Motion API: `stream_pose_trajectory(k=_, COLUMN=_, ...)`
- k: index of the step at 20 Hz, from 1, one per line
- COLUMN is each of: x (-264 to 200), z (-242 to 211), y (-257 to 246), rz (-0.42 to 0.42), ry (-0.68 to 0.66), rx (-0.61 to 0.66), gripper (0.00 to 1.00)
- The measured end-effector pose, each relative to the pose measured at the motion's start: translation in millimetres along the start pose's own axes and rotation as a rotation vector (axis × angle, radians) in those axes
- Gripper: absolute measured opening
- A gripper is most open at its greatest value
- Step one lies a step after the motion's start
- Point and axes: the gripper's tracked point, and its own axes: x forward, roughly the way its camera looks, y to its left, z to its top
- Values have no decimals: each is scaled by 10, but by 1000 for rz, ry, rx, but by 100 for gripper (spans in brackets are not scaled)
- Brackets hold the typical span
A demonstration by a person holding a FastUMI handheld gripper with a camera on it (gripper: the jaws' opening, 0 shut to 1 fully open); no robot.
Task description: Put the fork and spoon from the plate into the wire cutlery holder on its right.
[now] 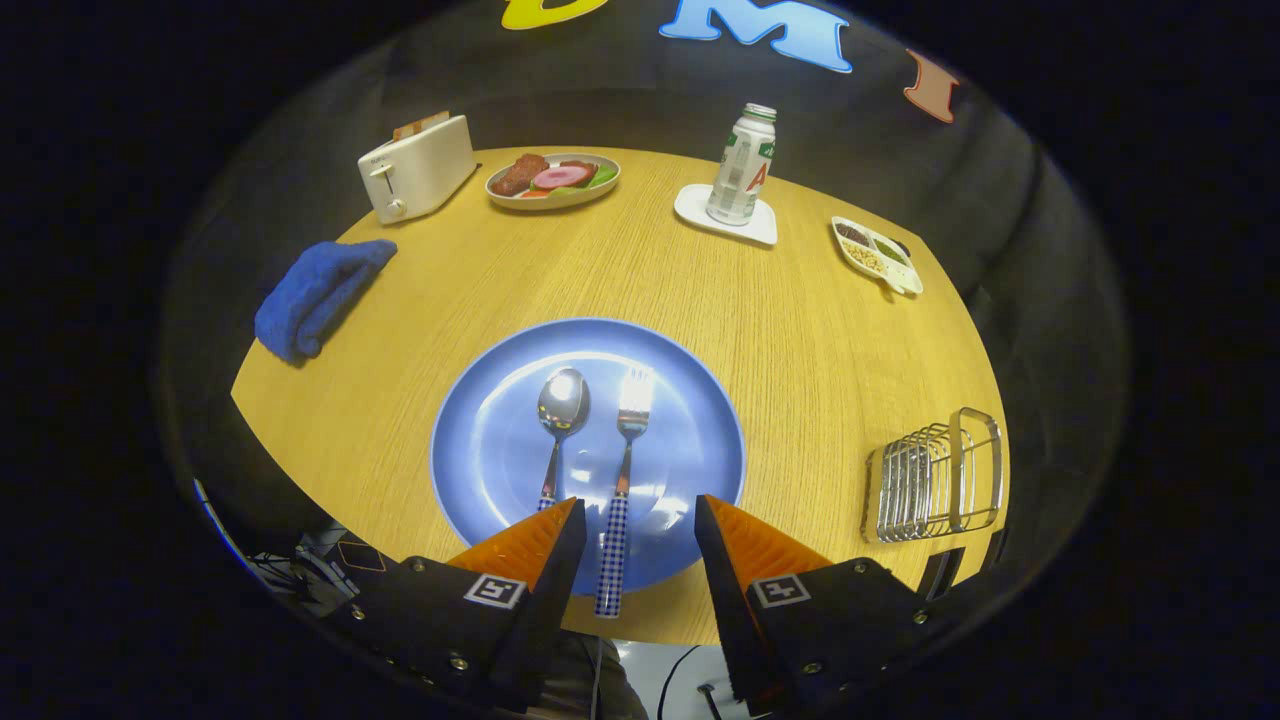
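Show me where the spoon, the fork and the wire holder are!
spoon [563, 402], gripper view, on its bowl, on the blue plate ahead of the open gripper.
fork [634, 392], gripper view, on its tines, right of the spoon.
wire cutlery holder [932, 478], gripper view, on its wire loops, right of the plate.

The gripper [635, 515] is held above the near edge of the table, pointing forward and a little down. Its two fingers [530, 545] stand wide apart and they press on nothing.
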Motion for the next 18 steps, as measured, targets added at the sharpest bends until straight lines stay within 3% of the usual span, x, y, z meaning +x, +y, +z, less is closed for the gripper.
stream_pose_trajectory(k=3, x=86, z=-84, y=-19, rz=-8, ry=51, rx=-9, gripper=44)
stream_pose_trajectory(k=11, x=113, z=-151, y=92, rz=34, ry=146, rx=-31, gripper=43)
stream_pose_trajectory(k=12, x=309, z=-263, y=41, rz=21, ry=155, rx=-29, gripper=44)
stream_pose_trajectory(k=13, x=192, z=-220, y=37, rz=27, ry=168, rx=-20, gripper=9)
stream_pose_trajectory(k=16, x=233, z=-208, y=82, rz=66, ry=207, rx=-20, gripper=9)
stream_pose_trajectory(k=18, x=220, z=-211, y=65, rz=75, ry=226, rx=-39, gripper=1)
